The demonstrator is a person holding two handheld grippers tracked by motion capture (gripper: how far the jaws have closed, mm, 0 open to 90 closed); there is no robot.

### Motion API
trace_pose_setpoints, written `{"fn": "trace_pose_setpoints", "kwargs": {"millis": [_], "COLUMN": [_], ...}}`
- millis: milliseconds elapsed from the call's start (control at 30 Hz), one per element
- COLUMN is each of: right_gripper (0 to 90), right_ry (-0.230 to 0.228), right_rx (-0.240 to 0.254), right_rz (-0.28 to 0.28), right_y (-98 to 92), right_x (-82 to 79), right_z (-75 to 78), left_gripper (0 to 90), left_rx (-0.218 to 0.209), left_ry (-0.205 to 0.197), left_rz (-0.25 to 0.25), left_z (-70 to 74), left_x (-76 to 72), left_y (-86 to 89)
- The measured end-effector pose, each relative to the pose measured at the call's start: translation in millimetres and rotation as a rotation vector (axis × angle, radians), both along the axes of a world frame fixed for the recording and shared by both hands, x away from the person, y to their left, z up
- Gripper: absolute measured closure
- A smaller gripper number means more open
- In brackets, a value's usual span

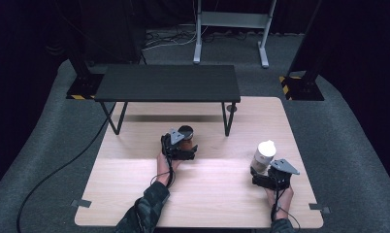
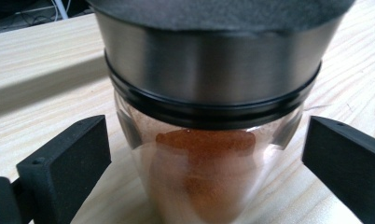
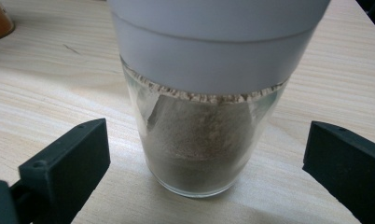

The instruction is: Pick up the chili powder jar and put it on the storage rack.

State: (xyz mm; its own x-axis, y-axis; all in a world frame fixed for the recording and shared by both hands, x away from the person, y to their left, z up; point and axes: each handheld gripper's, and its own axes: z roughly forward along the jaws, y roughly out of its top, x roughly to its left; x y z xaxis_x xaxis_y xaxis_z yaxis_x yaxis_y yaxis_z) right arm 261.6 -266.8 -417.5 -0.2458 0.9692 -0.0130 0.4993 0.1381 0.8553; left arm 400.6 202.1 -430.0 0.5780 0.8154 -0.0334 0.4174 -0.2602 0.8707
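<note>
A glass grinder with a dark metal top and orange-brown powder [image 2: 209,163] stands on the wooden table [image 1: 207,194], near its middle [image 1: 186,133]. My left gripper [image 2: 206,154] is open around its glass base, with a jaw on each side and a gap to the glass; from above it sits just in front of the grinder [image 1: 179,147]. A second glass grinder with a white top and grey-brown powder [image 3: 202,140] stands at the right [image 1: 264,155]. My right gripper [image 3: 204,154] is open around it, clear of the glass [image 1: 273,177].
A low black bench-like shelf [image 1: 169,82] on thin legs stands across the table's far half, just behind the dark-topped grinder. A black cable [image 1: 52,174] trails over the grey carpet at the left. A metal stand [image 1: 232,24] is on the floor beyond.
</note>
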Motion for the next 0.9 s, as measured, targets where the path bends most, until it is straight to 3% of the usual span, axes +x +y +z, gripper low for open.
{"fn": "trace_pose_setpoints", "kwargs": {"millis": [167, 400, 900], "right_gripper": [0.0, 0.0, 0.0], "right_ry": [0.001, 0.003, 0.005], "right_rx": [0.000, -0.003, 0.013], "right_rz": [0.001, 0.003, 0.007], "right_y": [-0.1, 0.2, -3.1], "right_x": [0.1, 0.4, 0.9], "right_z": [0.1, 0.3, 0.2], "left_gripper": [14.3, 30.9, 31.4], "left_rx": [0.012, -0.010, -0.004], "left_ry": [-0.006, -0.001, -0.004], "left_rz": [-0.009, 0.021, 0.024], "left_z": [0.3, -0.7, -0.6], "left_x": [-0.5, -1.6, -2.3], "left_y": [-1.5, -0.1, -1.3]}}
